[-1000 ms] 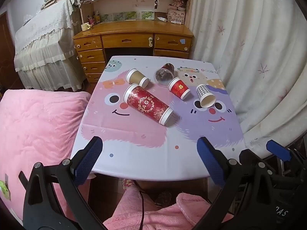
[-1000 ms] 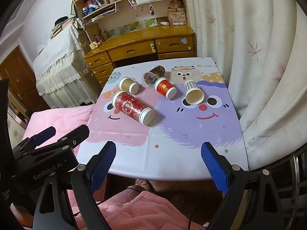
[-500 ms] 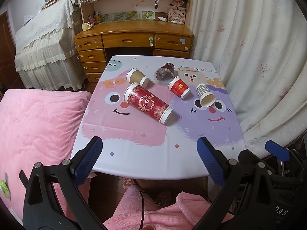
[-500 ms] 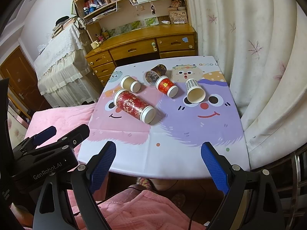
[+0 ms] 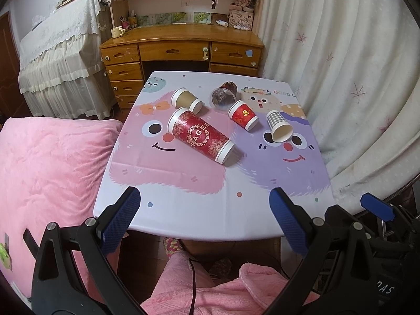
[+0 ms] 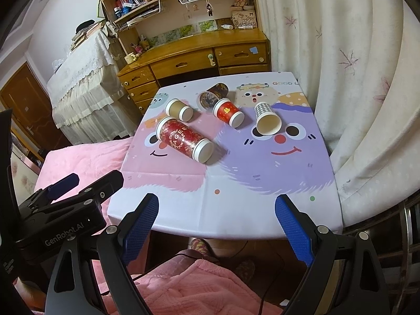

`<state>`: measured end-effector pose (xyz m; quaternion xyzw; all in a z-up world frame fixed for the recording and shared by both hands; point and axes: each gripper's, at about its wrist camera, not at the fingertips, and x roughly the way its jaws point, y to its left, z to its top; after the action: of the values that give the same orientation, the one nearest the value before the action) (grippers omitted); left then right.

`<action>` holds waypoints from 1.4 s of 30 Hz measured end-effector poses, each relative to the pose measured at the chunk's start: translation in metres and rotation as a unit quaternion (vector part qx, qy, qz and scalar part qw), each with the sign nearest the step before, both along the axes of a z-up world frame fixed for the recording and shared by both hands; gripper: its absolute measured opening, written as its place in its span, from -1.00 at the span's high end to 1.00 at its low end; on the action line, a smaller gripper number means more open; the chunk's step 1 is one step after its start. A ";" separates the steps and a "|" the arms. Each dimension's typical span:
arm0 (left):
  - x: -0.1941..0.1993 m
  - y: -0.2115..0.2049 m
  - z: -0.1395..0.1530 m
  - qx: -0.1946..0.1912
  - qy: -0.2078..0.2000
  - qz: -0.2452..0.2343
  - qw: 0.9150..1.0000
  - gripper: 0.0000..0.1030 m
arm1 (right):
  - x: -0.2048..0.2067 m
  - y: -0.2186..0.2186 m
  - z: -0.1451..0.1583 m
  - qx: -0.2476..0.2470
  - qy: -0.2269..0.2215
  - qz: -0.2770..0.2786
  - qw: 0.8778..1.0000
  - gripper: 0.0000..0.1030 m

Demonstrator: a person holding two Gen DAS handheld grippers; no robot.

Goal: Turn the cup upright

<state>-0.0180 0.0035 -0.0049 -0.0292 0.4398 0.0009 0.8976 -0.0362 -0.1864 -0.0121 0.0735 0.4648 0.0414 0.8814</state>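
Dark cup interior indistinct

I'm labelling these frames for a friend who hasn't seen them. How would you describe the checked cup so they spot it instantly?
Start at the table with the cartoon-monster cloth, then go to the purple monster on the curtain side. The checked cup lies on its side just above that monster's eyes, open mouth toward the camera. It alone has a grey-and-white gingham pattern; its nearest neighbour, the small red cup, is red with gold print.

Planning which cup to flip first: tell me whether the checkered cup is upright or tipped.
Tipped. The checkered cup lies on its side on the table, open mouth facing the camera, empty inside.
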 end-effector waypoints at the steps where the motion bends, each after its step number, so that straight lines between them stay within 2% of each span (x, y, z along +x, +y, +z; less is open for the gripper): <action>1: 0.001 0.000 0.000 0.001 -0.001 0.001 1.000 -0.90 | 0.000 -0.001 0.001 0.000 0.000 0.000 1.000 -0.78; 9: 0.008 0.005 0.000 -0.019 0.001 0.010 1.000 -0.90 | 0.005 -0.011 -0.001 0.007 0.003 -0.016 1.000 -0.78; 14: 0.026 0.031 -0.003 -0.066 0.011 0.028 0.997 -0.90 | 0.011 -0.023 0.001 0.018 -0.001 -0.037 0.999 -0.78; 17: 0.039 0.048 -0.011 -0.099 0.023 0.036 0.994 -0.90 | 0.017 -0.027 0.001 0.004 -0.010 -0.055 0.998 -0.78; 22: 0.061 0.068 -0.030 -0.118 0.049 0.021 0.992 -0.90 | 0.035 -0.022 -0.001 -0.045 -0.014 -0.088 0.995 -0.78; 27: 0.098 0.089 -0.046 -0.123 0.083 -0.025 0.989 -0.89 | 0.064 -0.010 -0.015 -0.054 0.005 -0.115 0.992 -0.78; 30: 0.127 0.099 -0.043 -0.115 0.101 -0.071 0.986 -0.89 | 0.087 -0.006 -0.021 -0.015 0.033 -0.136 0.990 -0.78; 33: 0.155 0.102 -0.041 -0.093 0.096 -0.123 0.983 -0.89 | 0.104 -0.002 -0.024 0.021 0.043 -0.168 0.985 -0.78; 37: 0.185 0.095 -0.048 -0.074 0.106 -0.191 0.973 -0.89 | 0.116 0.006 -0.034 0.050 0.035 -0.218 0.974 -0.78; 39: 0.197 0.088 -0.051 -0.053 0.106 -0.215 0.969 -0.89 | 0.120 0.008 -0.037 0.049 0.034 -0.232 0.971 -0.78; 42: 0.217 0.076 -0.055 -0.019 0.107 -0.259 0.960 -0.89 | 0.119 0.013 -0.042 0.024 0.032 -0.225 0.974 -0.78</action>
<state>0.1987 0.0794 -0.0595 0.0688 0.5259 -0.2367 0.8140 0.0830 -0.1736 -0.0537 0.1990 0.4627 -0.1491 0.8509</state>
